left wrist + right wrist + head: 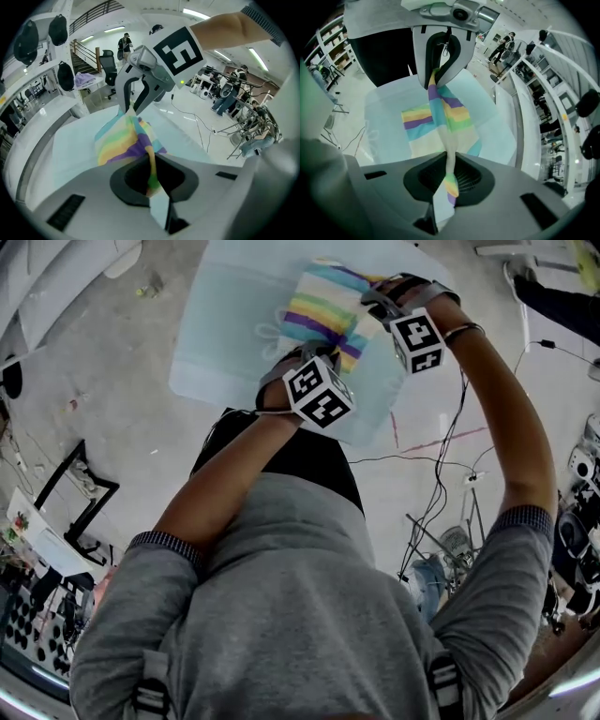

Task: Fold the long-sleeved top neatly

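The long-sleeved top (323, 310) is striped in yellow, green, purple, teal and white. It hangs bunched over the pale teal table (216, 343). My left gripper (289, 360) is shut on one edge of it, and in the left gripper view the cloth (124, 140) runs down into the pinched jaws of the left gripper (153, 190). My right gripper (380, 301) is shut on another edge a short way off. In the right gripper view a twisted strip of the top (440, 117) stretches between the right gripper (451, 190) and the left gripper (440, 51) opposite.
The table's near edge (366, 432) lies just under the person's arms. Cables (441, 456) trail over the floor at the right, near metal stands (450, 540). A black frame (80, 507) sits on the floor at the left. People (124, 44) stand far off in the room.
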Demonstrator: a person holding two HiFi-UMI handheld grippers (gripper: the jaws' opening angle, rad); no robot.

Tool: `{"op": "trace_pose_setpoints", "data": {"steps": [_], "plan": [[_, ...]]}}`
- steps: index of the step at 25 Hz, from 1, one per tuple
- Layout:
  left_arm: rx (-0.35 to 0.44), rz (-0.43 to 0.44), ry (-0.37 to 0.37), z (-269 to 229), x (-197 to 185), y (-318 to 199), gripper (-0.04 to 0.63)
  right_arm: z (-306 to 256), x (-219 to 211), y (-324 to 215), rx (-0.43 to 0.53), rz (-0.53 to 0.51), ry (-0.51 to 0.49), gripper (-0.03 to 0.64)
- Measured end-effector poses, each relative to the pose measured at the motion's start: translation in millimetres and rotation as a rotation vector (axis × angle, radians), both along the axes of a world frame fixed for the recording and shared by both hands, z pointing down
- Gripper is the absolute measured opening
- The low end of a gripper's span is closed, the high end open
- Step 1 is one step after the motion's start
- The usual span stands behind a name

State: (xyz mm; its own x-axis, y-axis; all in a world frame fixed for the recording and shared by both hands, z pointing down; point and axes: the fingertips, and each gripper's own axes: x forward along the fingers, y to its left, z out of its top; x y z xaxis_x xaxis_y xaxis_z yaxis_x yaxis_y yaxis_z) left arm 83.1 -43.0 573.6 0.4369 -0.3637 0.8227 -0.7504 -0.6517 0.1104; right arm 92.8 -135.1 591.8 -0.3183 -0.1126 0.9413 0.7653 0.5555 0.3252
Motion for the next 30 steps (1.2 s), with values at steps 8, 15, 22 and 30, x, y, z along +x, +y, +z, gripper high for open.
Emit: {"op": "trace_pose_setpoints", "data": {"steps": [8, 15, 22, 30], "plan": [[-0.058, 0.084, -0.005, 43.2, 53.8, 9.1, 0.044, 44.2, 50.5, 7.2, 0.015, 0.062, 0.019, 0.052], [-0.128, 0.159, 0.012, 83.1, 85.1, 17.9, 0.082, 78.0, 74.4, 7.1, 0.054, 0.051, 0.058, 0.084], [-0.177, 0.276, 0.149, 77.6, 111.6, 52.0, 0.201, 91.8, 120.7, 14.7, 0.048, 0.110, 0.147, 0.193], [-0.079, 0.333, 0.348, -11.5, 88.5, 58.4, 0.212, 44.2, 148.2, 23.7, 0.057, 0.346, 0.096, 0.204]]}}
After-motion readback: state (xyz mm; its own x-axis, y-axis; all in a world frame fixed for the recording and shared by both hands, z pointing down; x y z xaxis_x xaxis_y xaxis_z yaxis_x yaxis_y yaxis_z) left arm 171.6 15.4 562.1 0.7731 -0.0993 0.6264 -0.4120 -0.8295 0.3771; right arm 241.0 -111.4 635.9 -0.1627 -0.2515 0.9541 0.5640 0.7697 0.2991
